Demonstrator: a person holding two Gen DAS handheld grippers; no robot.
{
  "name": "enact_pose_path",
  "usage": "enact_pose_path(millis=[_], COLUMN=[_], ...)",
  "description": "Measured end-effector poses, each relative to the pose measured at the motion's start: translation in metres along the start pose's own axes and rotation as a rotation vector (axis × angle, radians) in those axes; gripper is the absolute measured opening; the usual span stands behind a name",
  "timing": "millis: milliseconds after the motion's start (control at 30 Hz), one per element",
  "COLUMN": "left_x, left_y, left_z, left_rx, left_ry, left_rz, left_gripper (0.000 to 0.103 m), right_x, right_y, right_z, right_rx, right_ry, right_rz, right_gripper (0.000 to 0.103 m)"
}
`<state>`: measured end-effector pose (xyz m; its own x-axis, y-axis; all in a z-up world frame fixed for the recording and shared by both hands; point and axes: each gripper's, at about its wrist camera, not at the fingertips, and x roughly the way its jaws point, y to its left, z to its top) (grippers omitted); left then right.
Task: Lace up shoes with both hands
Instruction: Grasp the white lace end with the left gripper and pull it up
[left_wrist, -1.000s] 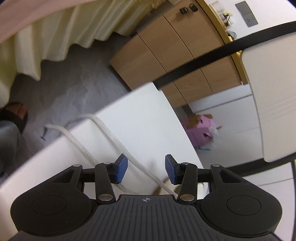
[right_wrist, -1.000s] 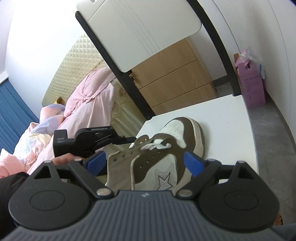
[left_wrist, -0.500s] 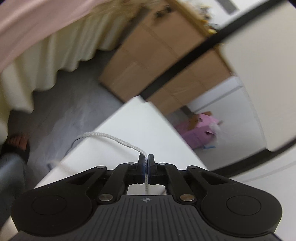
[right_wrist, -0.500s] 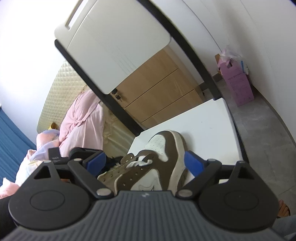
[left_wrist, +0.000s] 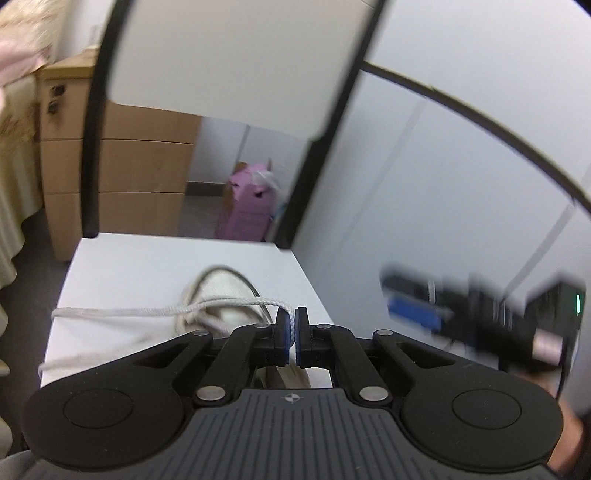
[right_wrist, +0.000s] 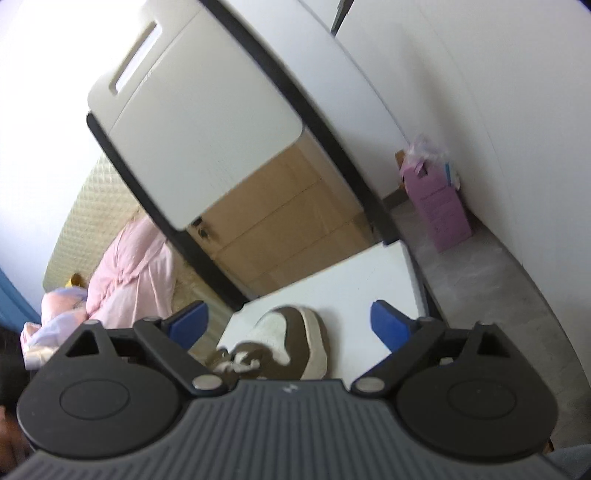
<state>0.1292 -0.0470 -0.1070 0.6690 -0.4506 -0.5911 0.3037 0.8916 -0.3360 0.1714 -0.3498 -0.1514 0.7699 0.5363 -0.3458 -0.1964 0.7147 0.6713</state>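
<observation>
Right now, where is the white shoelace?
In the left wrist view the lace is pinched in the shut left gripper, and it runs left over the shoe on the white table.

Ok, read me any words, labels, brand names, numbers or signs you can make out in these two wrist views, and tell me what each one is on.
No text can be read in either view.
Pink box: faint print on its side, too blurred to read.
Left gripper: a small round emblem on its grey body, no letters.
Right gripper: a small pale mark on its grey body, no letters.
Shoe: no readable brand showing.
</observation>
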Motion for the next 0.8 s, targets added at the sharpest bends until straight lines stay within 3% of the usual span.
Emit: enact_pose_path(millis=[167,300,400,533,633,800], left_x=[-0.001,-0.002,-0.002,-0.003,-0.002,0.003], left_y=[-0.002,0.013,0.018,0.021,0.02,0.023], left_z=[-0.022,-0.025,-0.03,-0.03,-0.031,-0.029], left_rx=[-0.001,-0.067,-0.094,-0.103,-0.106,-0.121], left_ry=[-0.026,-0.031,-0.048,-0.062,-0.067,-0.059], left_rz=[-0.023,-0.059,-0.08,-0.092,-0.1,-0.119], left_gripper=[0.003,0.003,0.004,0.004,0.004,0.004], right_x=[0.003,0.009,0.021,0.068,0.119,0.202], right_y=[-0.006,0.007,0.026,0.066,0.106,0.163], right_z=[0.002,0.004,0.011,0.033,0.047,0.026], right_rx=[0.066,0.008,-0.091,-0.237,-0.349,-0.464], right_ry=[-0.004,0.021,0.089,0.312,0.531,0.827], right_rz=[0.049,0.088,0.114,0.161,0.202,0.209], right_gripper=[0.1,0.1,0.1,0.095,0.082,0.075])
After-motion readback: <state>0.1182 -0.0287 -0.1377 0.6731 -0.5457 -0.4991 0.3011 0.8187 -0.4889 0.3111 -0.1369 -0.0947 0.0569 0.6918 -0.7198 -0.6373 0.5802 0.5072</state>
